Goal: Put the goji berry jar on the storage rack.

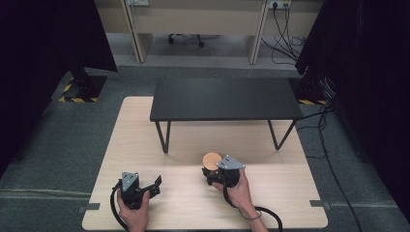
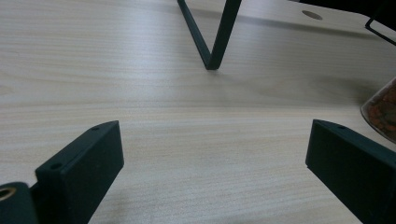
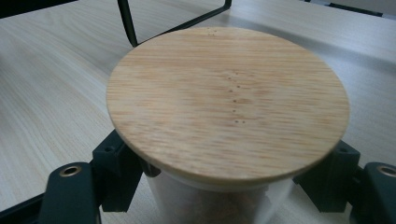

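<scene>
Right claw (image 3: 224, 186) is gripping a clear jar (image 3: 210, 200) just below its round wooden lid (image 3: 229, 102), one jaw pressing on each side of the body. This jar is standing on the pale wood-grain worktop (image 1: 145, 145), just in front of the small black shelf (image 1: 225, 99) with hairpin wire legs. Left claw (image 1: 145, 186) is resting low over the worktop with jaws spread wide and nothing between them; the jar's brownish contents are showing at the edge of its view (image 2: 380, 112). In judgement, the grasp is serving best if kept level and square on the smooth curved wall, since a slick cylinder is liable to slip or tilt. The lid is flat, matte and overhanging the body.
</scene>
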### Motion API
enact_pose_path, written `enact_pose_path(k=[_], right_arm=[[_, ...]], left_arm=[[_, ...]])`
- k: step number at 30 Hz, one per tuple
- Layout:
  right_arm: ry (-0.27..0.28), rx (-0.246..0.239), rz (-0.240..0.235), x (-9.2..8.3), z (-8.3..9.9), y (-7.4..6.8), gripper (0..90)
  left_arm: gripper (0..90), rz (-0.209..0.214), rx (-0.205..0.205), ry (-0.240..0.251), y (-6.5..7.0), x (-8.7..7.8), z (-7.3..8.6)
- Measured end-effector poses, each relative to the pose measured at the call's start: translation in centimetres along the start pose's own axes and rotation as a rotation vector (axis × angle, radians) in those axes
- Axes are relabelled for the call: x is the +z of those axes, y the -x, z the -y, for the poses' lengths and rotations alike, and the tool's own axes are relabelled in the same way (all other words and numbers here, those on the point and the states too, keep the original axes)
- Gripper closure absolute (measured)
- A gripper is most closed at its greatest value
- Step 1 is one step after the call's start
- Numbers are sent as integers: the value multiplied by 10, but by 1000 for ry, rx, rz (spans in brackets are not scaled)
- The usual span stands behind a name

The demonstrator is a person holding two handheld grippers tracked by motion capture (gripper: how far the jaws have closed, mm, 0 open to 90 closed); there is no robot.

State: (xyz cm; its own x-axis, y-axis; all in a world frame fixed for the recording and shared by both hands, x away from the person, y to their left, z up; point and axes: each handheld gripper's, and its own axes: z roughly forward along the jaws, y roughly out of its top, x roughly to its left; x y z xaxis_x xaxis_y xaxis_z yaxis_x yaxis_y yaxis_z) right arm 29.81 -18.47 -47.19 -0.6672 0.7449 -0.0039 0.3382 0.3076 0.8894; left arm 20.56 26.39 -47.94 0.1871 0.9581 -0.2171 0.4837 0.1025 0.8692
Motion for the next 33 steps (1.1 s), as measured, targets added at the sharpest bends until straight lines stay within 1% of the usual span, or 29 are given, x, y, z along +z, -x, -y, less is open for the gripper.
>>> enact_pose_path(k=[3,7,10,12,13,14,16,17,18,19,20,21,23,27,29,30,33], right_arm=[[9,-2,31,-1,2,-7,259],[29,17,76,-6,2,-17,259],[63,30,113,-16,-1,-24,259],[86,35,147,-24,-7,-30,259],[93,36,173,-28,-10,-35,259],[104,39,226,-35,-16,-44,259],[97,58,296,-42,-26,-55,259],[98,68,323,-44,-29,-59,259],[99,81,341,-46,-31,-61,259],[101,94,351,-49,-32,-62,259],[101,94,351,-49,-32,-62,259],[100,105,363,-52,-35,-63,259],[95,104,373,-54,-36,-63,259],[86,104,366,-60,-41,-59,259],[93,92,376,-67,-47,-57,259],[93,92,376,-67,-47,-57,259],[113,92,382,-79,-60,-54,259]], left_arm=[[33,1,0,-1,0,0,0],[34,2,-1,-2,-1,0,0],[34,2,-3,0,-1,0,0],[34,2,-4,0,-1,0,0],[34,2,-3,1,-1,0,0],[34,2,-2,1,-1,0,0],[34,1,-2,2,0,0,0],[34,1,-1,2,0,0,0],[34,2,-1,2,0,0,0],[34,1,-1,2,0,0,0],[34,1,-1,2,0,0,0],[34,1,-1,2,0,0,0],[34,1,0,2,0,0,0],[34,1,-1,2,0,0,0],[34,2,-1,1,-1,0,0],[34,2,-1,1,-1,0,0],[34,2,-1,1,-1,0,0]])
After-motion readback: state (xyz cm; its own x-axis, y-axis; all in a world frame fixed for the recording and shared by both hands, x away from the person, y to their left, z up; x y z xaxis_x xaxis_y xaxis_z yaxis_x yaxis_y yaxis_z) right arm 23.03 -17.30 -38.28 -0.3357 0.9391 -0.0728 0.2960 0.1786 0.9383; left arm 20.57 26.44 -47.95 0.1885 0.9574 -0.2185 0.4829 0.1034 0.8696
